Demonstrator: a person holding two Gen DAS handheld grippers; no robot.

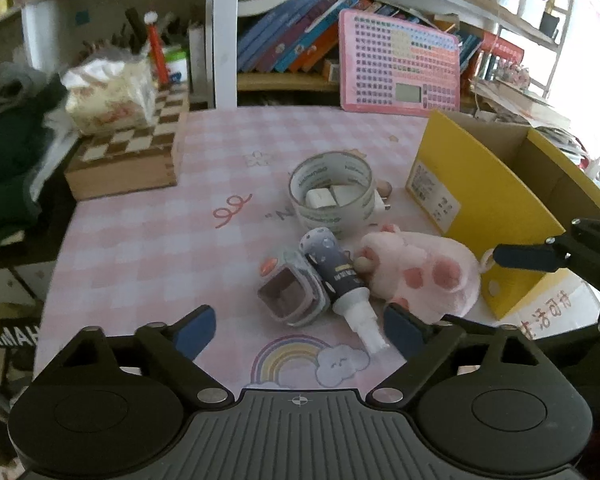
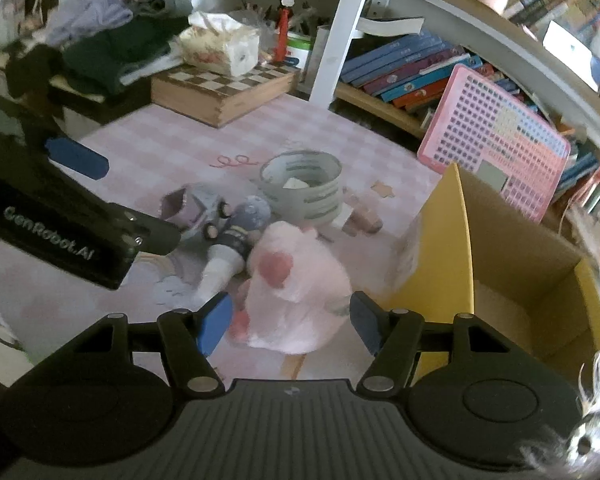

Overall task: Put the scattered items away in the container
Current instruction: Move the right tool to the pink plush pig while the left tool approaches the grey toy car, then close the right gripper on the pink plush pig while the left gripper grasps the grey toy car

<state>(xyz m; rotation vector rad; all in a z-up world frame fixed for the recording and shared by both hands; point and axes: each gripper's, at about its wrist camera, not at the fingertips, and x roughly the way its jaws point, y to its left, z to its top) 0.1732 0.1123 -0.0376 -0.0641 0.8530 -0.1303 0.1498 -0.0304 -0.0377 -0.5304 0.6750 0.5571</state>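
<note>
- Left wrist view: the left gripper (image 1: 296,330) stands with its jaws wide apart and nothing held; its blue fingertips (image 1: 198,330) hover above the pink checked tablecloth (image 1: 140,220).
- Just ahead of the gap lies a small purple-framed watch-like gadget (image 1: 292,294), and touching it on the right a dark spray bottle (image 1: 340,276) with its white nozzle pointing back toward the right-hand finger.
- Right of the bottle, close to that finger, sits the pink plush toy (image 1: 424,272).
- Farther ahead stands a roll of clear tape (image 1: 332,192) with white plug adapters (image 1: 326,198) inside its ring.
- Ahead and to the right is the yellow cardboard box (image 1: 480,208), open at the top; the right gripper's blue fingertip shows in front of its near corner.
- A wooden chessboard box (image 1: 136,160) lies far ahead on the left.

- Right wrist view: the right gripper (image 2: 290,326) is about half open, and the plush toy (image 2: 296,292) lies between and just ahead of its fingertips (image 2: 216,322); blur keeps me from telling whether the pads touch it, and no grip shows.
- The yellow cardboard box (image 2: 448,248) is immediately right of the right-hand finger, its brown inside open.
- Ahead on the left lie the spray bottle (image 2: 236,248) and gadget (image 2: 192,208), with the tape roll (image 2: 304,188) beyond.
- The left gripper (image 2: 76,158) reaches in from the left side.
</note>
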